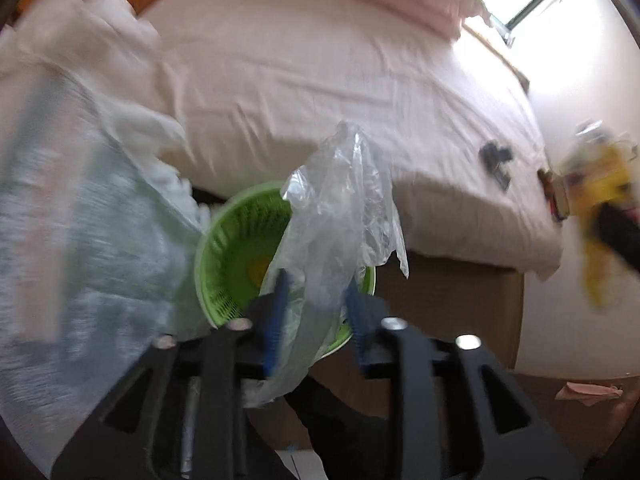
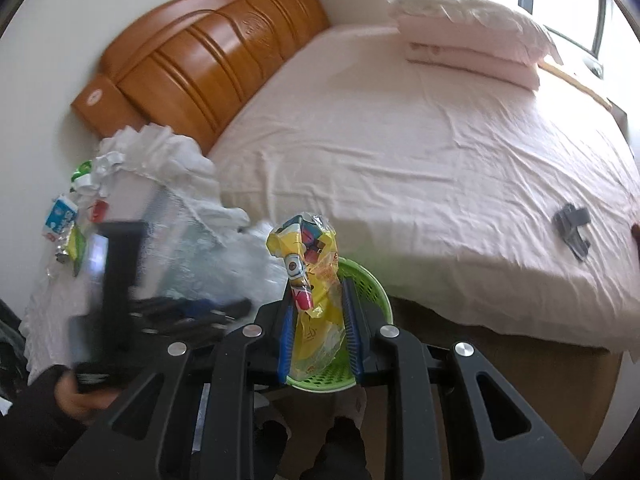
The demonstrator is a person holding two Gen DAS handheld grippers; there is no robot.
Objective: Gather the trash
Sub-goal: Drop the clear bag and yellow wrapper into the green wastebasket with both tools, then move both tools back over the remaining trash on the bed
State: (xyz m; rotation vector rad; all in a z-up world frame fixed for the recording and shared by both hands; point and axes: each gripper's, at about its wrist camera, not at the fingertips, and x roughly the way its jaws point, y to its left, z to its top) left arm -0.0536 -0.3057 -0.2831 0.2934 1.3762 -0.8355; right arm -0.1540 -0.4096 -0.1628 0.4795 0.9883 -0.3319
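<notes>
Two tools over green basket (image 1: 224,252), yellow wrapper (image 2: 310,280) clamped.

pink-sheeted bed (image 2: 400,152) — carved wooden headboard (image 2: 208,52), bright window (image 2: 560,4)

Basket (image 1: 236,248): green perforated plastic.
Bag (image 1: 344,200): clear, crinkled plastic film.
Wrapper (image 2: 310,276): glossy yellow printed plastic.
Headboard (image 2: 208,48): varnished, glossy wood.
Sheet (image 2: 400,152): matt pink cloth, creased.

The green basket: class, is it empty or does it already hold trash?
Cannot tell. The green basket shows only bare slatted wall and a yellowish base; the clear plastic bag and the yellow wrapper hide the rest.
</notes>
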